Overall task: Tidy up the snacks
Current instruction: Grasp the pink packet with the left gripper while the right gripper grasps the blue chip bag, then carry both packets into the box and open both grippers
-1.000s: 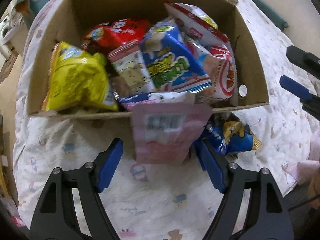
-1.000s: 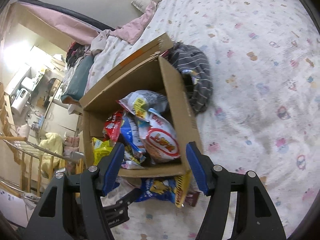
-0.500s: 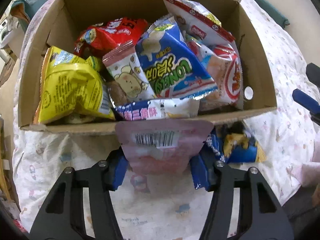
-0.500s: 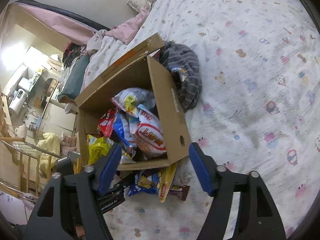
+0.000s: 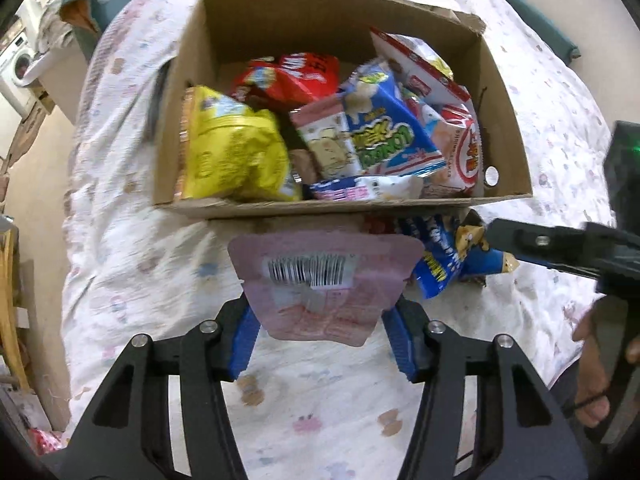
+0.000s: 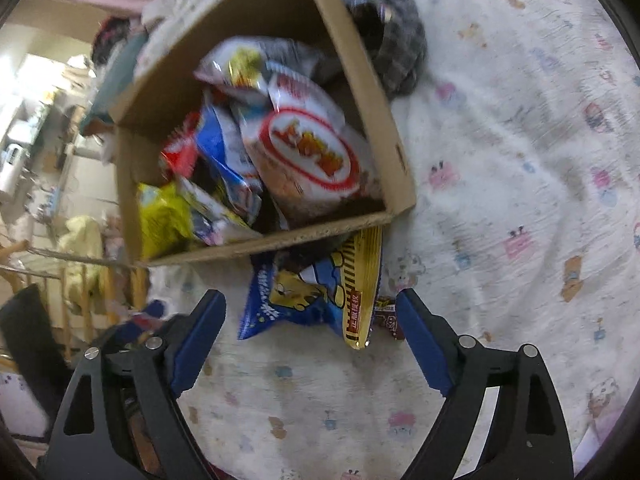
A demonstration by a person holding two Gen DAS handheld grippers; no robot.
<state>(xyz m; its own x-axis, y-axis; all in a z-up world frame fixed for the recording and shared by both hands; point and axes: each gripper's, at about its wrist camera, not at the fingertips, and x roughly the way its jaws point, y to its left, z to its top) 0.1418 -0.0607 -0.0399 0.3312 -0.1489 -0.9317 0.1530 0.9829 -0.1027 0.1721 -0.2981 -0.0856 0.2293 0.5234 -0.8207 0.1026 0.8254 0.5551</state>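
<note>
My left gripper (image 5: 320,332) is shut on a pink snack pouch (image 5: 324,280) with a barcode label, held above the bedsheet just in front of the cardboard box (image 5: 508,128). The box is full of snack bags: a yellow one (image 5: 232,152), a red one (image 5: 296,76), a blue one (image 5: 384,136). My right gripper (image 6: 310,340) is open, just short of a blue and yellow snack bag (image 6: 316,292) that lies on the sheet against the box's front wall (image 6: 280,242); that bag also shows in the left wrist view (image 5: 448,264).
A small dark wrapped snack (image 6: 386,314) lies beside the blue bag. A grey striped garment (image 6: 392,40) lies behind the box. The patterned bedsheet (image 6: 520,200) spreads to the right. The bed's edge drops to the floor (image 5: 36,184) on the left.
My left gripper closed on the pink pouch and lifted it back from the box. My right gripper moved down and closer to the blue and yellow bag, still open.
</note>
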